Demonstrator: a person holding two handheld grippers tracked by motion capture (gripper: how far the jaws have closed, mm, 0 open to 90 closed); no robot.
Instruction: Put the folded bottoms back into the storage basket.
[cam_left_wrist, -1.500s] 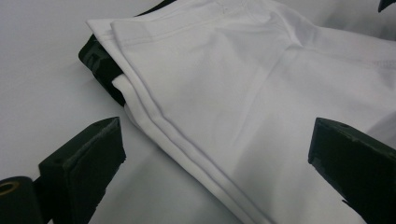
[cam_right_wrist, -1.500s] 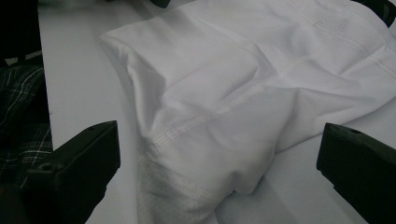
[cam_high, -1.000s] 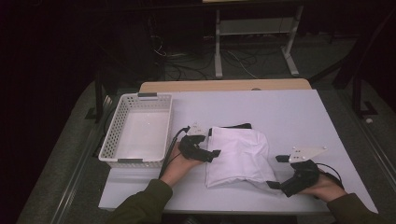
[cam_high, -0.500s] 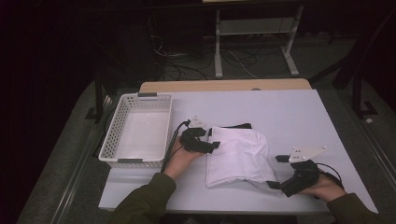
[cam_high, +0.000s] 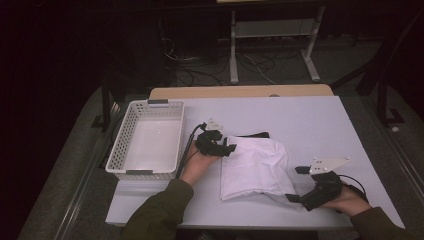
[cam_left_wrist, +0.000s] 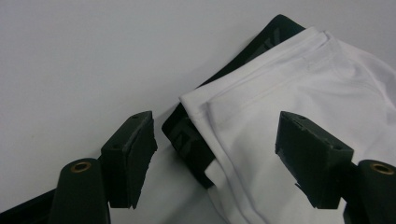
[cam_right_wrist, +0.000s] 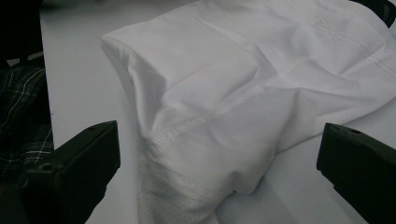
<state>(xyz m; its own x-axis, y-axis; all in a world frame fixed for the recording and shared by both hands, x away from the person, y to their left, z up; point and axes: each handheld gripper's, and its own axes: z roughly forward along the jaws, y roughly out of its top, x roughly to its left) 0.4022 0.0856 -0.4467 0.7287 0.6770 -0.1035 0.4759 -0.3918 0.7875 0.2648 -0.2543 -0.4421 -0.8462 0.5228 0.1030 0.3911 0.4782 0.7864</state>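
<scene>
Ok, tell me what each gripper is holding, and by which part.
Nothing is held. The left gripper is open around the folded white cloth garment's black-banded corner; the right gripper is open at its near corner.

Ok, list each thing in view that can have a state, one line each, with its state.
White garment: folded, lying flat on the table, black waistband showing at its far edge.
Black waistband: partly tucked under the white fabric.
White basket: upright, nothing inside.
Left gripper: open, jaws astride the garment's far left corner.
Right gripper: open, at the garment's near right corner.
</scene>
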